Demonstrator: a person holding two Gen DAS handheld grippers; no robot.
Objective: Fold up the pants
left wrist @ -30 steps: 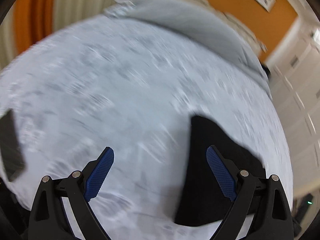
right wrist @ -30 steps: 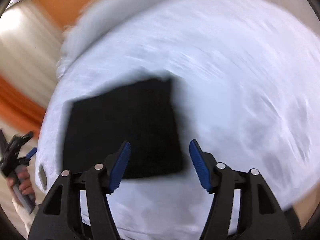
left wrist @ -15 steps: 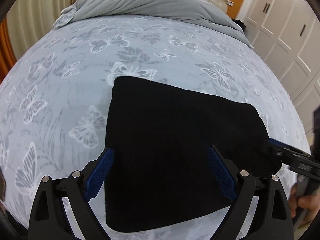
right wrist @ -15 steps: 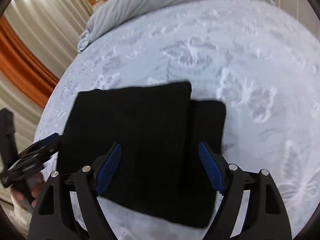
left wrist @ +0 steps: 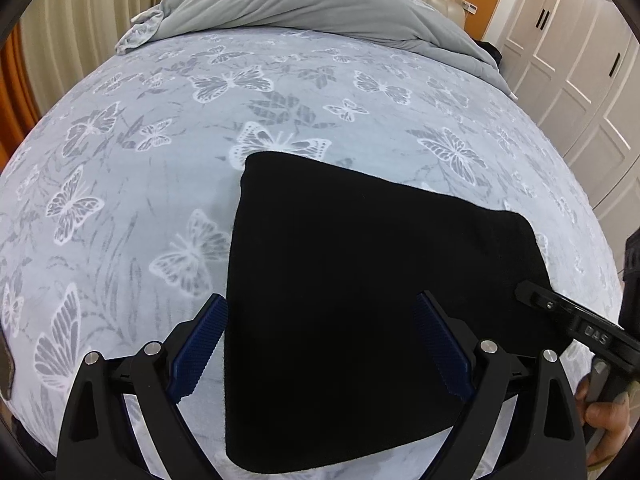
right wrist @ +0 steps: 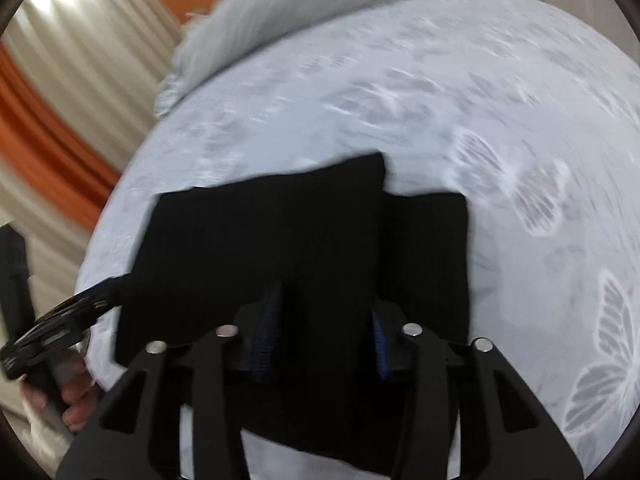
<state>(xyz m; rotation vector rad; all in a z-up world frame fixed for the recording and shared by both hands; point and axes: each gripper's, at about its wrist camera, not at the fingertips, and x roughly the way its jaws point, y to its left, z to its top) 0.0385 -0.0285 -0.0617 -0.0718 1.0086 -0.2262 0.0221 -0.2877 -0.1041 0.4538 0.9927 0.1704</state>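
Black pants (left wrist: pixel 360 312) lie folded into a compact block on the butterfly-print bed sheet (left wrist: pixel 160 140), near the front edge of the bed. From the left wrist view the left gripper (left wrist: pixel 320 344) hovers over them with its blue pads (left wrist: pixel 200 344) spread wide, one pad over the sheet just left of the fabric, the other above the cloth. This sharp view also shows the grey duvet (left wrist: pixel 300 4) bunched at the head of the bed, white wardrobe doors (left wrist: pixel 580 60) on the right, and the right gripper (left wrist: pixel 532 296) with its tip at the pants' right corner. The right wrist view is blurred but shows something the other hides: a top layer and a narrower lower layer (right wrist: pixel 428 256) poking out on the right. Here the right gripper's fingers (right wrist: pixel 268 332) stand noticeably narrower than half a second ago, low over the near part of the pants (right wrist: pixel 260 248); whether they pinch fabric cannot be told. The left gripper (right wrist: pixel 116 292) touches the pants' left edge, striped curtains (right wrist: pixel 80 60) behind. Since half a second back, the left camera has barely shifted.
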